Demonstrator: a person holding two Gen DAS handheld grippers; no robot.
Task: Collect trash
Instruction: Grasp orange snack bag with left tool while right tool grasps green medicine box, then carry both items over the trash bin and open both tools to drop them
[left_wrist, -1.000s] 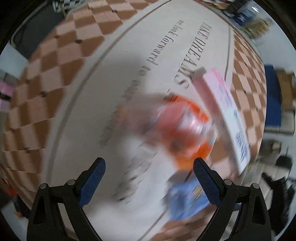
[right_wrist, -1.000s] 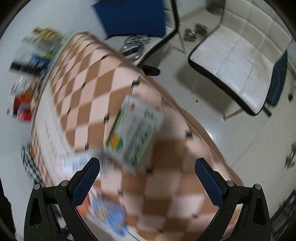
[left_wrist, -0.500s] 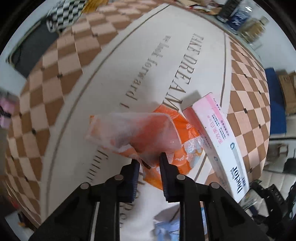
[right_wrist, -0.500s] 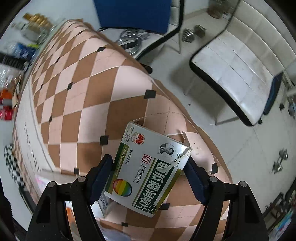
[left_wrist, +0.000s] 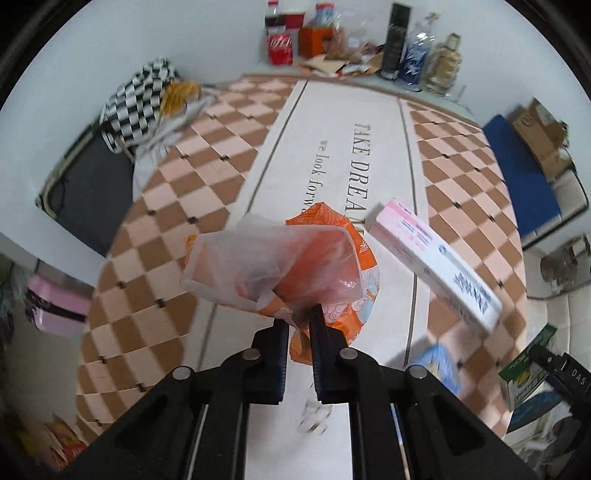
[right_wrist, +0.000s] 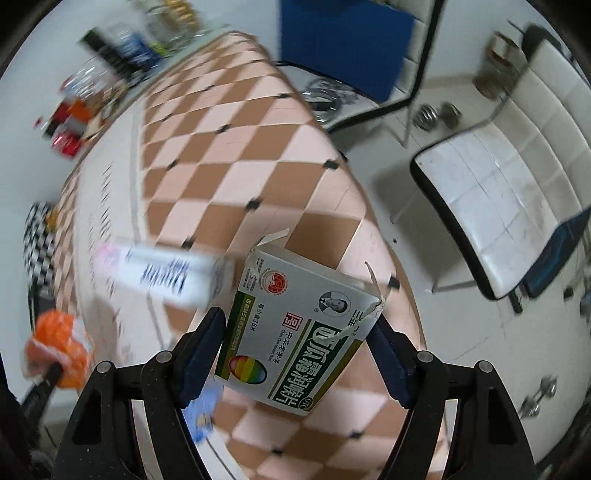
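Observation:
My left gripper (left_wrist: 298, 325) is shut on a clear plastic wrapper (left_wrist: 258, 266) together with an orange snack bag (left_wrist: 332, 251), lifted above the table. My right gripper (right_wrist: 299, 332) is shut on a green and white medicine box (right_wrist: 299, 332) with a torn open flap, held above the table's right edge. A long pink and white box (left_wrist: 439, 266) lies on the table to the right of the orange bag and shows blurred in the right wrist view (right_wrist: 162, 273). A blue wrapper (left_wrist: 439, 365) lies near the table's front.
The table has a checkered cloth (left_wrist: 207, 177) with a white lettered runner. Bottles and cans (left_wrist: 406, 40) stand at its far end. A white chair (right_wrist: 491, 206) and a blue chair (right_wrist: 347, 40) stand on the right. A checkered bag (left_wrist: 136, 96) lies at the far left.
My left gripper shut on the wrapper and orange bag and lifted them. My right gripper closed on the medicine box and raised it off the table.

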